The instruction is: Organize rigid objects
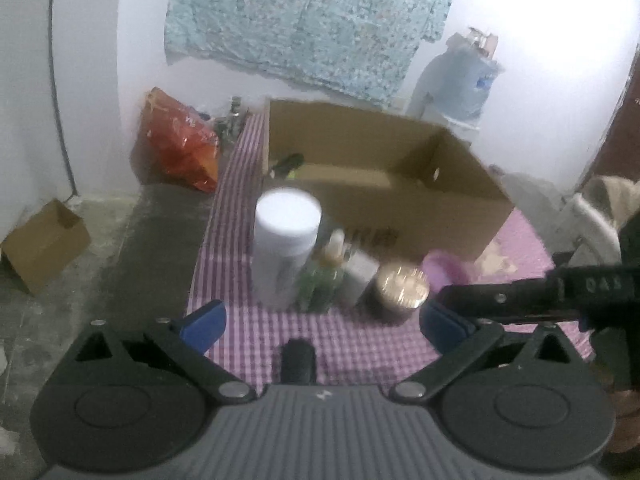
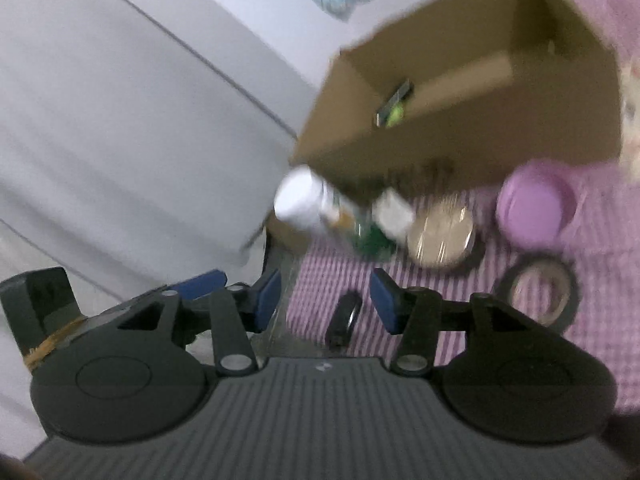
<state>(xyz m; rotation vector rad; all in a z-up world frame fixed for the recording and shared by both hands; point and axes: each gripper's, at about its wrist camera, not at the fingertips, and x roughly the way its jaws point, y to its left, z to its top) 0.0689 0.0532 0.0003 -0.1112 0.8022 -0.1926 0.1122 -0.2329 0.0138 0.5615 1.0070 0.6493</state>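
Observation:
On the purple checked cloth (image 1: 248,332) stands an open cardboard box (image 1: 400,208) (image 2: 440,144) holding a black and yellow-green item (image 1: 286,164) (image 2: 394,108). In front of it stand a white canister (image 1: 286,236) (image 2: 300,200), a green bottle (image 1: 322,284) (image 2: 372,236), a small white box (image 1: 360,276), a gold-lidded jar (image 1: 402,286) (image 2: 440,236) and a purple bowl (image 1: 440,272) (image 2: 536,208). A tape roll (image 2: 538,292) lies nearer. My left gripper (image 1: 322,322) is wide open short of this row. My right gripper (image 2: 326,300) is open and holds nothing. A small black object (image 1: 296,360) (image 2: 344,318) lies low between each pair of fingers.
An orange bag (image 1: 180,144) leans on the wall left of the table, with bottles behind it. A small cardboard box (image 1: 44,240) sits on the floor at the left. A covered water jug (image 1: 460,84) stands at the back right. Both views are blurred.

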